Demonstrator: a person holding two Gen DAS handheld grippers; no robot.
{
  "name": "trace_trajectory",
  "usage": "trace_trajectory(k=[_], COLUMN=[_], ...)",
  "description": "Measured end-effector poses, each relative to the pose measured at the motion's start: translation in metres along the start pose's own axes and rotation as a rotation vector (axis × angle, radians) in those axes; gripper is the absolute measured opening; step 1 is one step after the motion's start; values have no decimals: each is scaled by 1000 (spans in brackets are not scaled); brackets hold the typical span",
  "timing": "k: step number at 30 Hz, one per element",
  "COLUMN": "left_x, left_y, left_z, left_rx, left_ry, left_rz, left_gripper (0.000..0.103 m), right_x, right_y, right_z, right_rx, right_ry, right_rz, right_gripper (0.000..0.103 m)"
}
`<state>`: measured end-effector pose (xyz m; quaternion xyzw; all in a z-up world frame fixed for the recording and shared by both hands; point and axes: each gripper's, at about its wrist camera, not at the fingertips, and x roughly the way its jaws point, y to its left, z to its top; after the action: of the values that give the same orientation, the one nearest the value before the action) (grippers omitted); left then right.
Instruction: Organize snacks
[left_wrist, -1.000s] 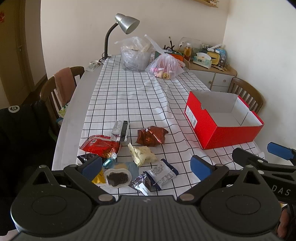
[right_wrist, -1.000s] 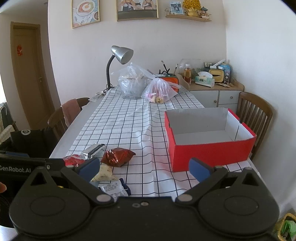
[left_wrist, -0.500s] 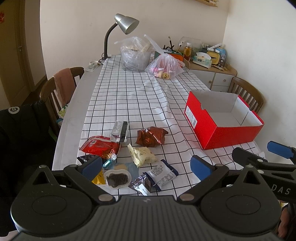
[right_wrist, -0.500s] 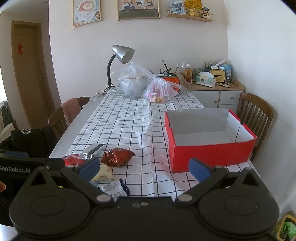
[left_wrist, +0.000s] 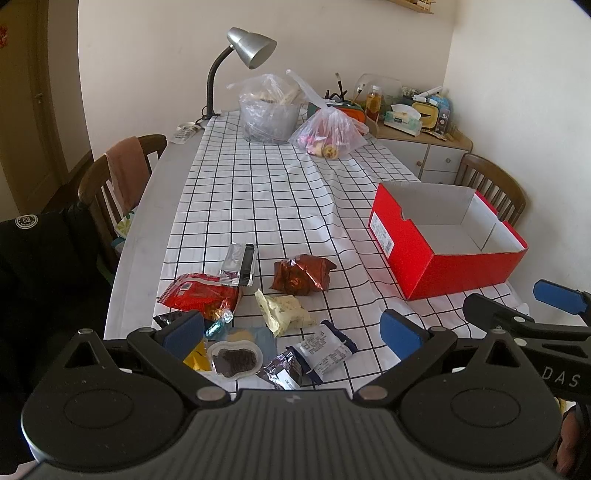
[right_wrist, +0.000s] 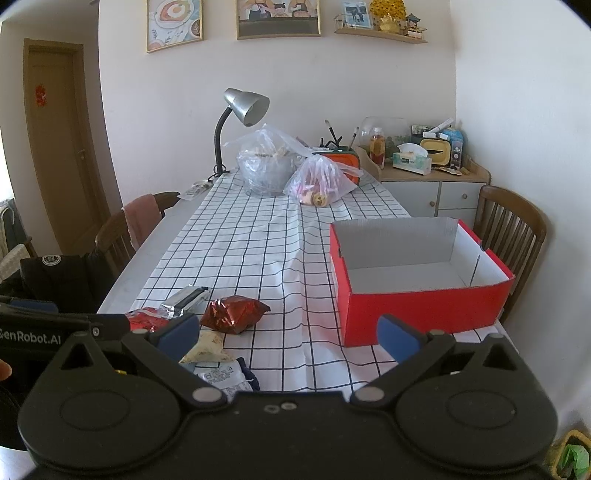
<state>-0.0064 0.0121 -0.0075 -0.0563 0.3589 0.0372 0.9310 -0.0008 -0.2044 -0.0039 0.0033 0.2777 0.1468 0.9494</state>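
Both tools are wide open and hold nothing. The left tool (left_wrist: 291, 332) hovers above the snacks (left_wrist: 258, 306) scattered at the near left part of the counter (left_wrist: 147, 236), so its spread fingers frame the pile; this looks like lining up for a first pick. The right tool (right_wrist: 288, 338) hangs at the near edge between the pile and the red box (right_wrist: 421, 299), which stands empty at the near right corner, open side up, likely as the place where the snacks are to go.

The snacks lie loose on the checked cloth (left_wrist: 266, 192): a red pack (left_wrist: 199, 295) at the left, a silver bar (left_wrist: 238, 264) touching its far end, a brown foil bag (left_wrist: 301, 275) toward the middle, a pale wrapper (left_wrist: 284, 312) nearer, and a white-and-blue pack (left_wrist: 325, 350) and a small cup (left_wrist: 232, 358) close to the near edge. None is in the box yet, so the sorting has not begun.

Compared with a second ago, almost nothing differs: both tools are open as before, the views have barely drifted, and no snack has moved.
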Motion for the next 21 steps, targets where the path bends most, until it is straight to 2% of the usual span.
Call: trace_trajectory(k=[21], left_x=[12], left_y=[10], left_z=[5], left_rx=[-10], left_ry=[13], left_rz=[21], left_gripper=[102], right_x=[13], right_y=[11], right_z=[3], right_rx=[-39], right_ry=[13], right_rz=[33], right_gripper=[103])
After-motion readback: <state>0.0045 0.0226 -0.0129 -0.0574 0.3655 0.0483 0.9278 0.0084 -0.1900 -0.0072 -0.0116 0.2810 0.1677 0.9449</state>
